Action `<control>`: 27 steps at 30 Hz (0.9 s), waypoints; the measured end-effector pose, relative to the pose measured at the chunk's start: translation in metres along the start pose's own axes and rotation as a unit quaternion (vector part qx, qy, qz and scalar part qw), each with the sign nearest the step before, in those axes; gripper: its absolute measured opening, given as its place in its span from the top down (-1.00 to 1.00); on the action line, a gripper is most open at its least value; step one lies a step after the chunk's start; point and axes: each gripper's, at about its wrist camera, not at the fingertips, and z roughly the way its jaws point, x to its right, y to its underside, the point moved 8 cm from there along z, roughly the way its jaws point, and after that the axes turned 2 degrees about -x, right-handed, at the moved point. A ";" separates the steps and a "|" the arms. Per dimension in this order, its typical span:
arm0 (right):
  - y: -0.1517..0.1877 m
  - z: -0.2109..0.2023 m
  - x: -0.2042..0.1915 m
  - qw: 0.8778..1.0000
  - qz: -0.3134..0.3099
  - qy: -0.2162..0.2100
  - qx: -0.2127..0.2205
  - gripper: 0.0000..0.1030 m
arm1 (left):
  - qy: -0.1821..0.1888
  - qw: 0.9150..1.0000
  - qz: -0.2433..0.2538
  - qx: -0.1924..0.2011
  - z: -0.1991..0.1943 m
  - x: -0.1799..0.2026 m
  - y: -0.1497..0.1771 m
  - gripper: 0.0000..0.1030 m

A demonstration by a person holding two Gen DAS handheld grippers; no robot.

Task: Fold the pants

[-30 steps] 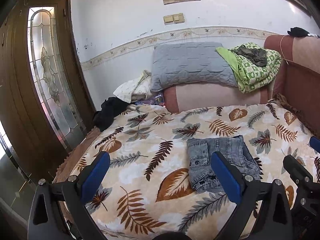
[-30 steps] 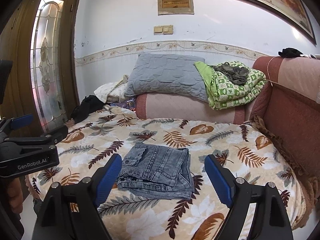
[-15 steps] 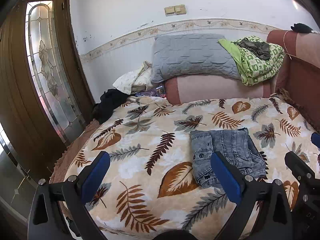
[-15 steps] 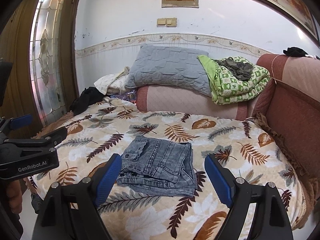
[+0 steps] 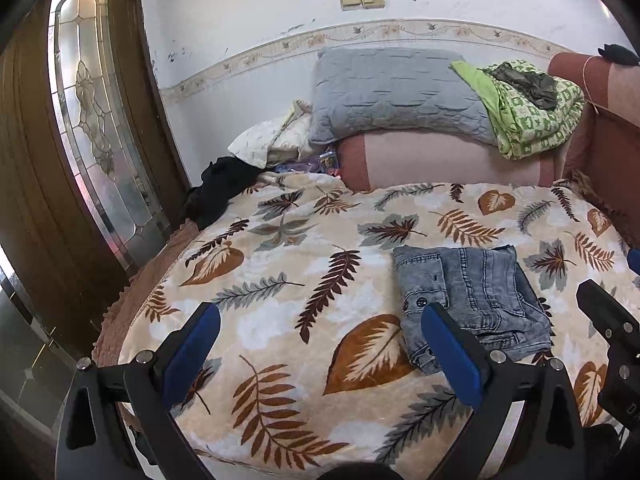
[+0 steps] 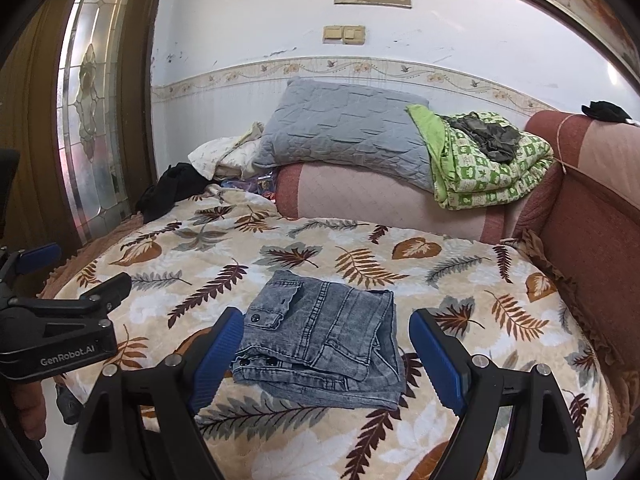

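Two grippers are showing in these pictures, and both are open wide with nothing between their blue pads. The left gripper is hanging over the leafy blanket, and its jaws are standing far apart. The right gripper is hanging just in front of the pants, and its jaws are also standing far apart.

The pants are lying on the blanket as a small, neat grey-blue bundle. In the left view the pants are sitting to the right of the middle, partly behind the right blue pad. Nothing is touching them.

Compared with a second ago, both views are looking a little more downward and from a little nearer. The bed is filling more of each picture now, and the pants are looking bigger and sitting lower in the frame. The bundle itself is keeping the same shape, so nobody has pulled on it. The jaws are staying just as wide as they were.

That seems to mean the hands are coming in toward the pants. The pants are already looking folded small, so maybe only one more fold or a tidy-up is left. It is hard to tell which.

Behind the bed, a grey pillow and a green quilt are resting on the pink couch back.
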 end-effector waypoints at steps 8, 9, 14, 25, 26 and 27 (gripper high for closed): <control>0.004 0.007 -0.006 1.000 -0.009 -0.002 -0.012 -0.69 | 0.002 1.000 -0.003 -0.006 0.007 -0.003 0.003 -0.95; 0.004 0.007 -0.007 1.000 -0.011 -0.001 -0.012 -0.69 | 0.003 1.000 -0.003 -0.006 0.008 -0.004 0.003 -0.95; 0.002 0.003 -0.012 1.000 -0.018 0.000 -0.009 -0.69 | 0.003 1.000 -0.006 -0.004 0.006 -0.004 0.002 -0.95; -0.011 -0.014 -0.019 1.000 -0.022 0.005 0.013 -0.69 | 0.004 1.000 -0.013 0.009 -0.009 -0.013 0.000 -0.95; -0.012 -0.015 -0.020 1.000 -0.022 0.005 0.016 -0.69 | 0.004 1.000 -0.014 0.011 -0.010 -0.014 0.000 -0.95; -0.013 -0.016 -0.020 1.000 -0.023 0.004 0.016 -0.69 | 0.003 1.000 -0.015 0.011 -0.011 -0.016 0.000 -0.95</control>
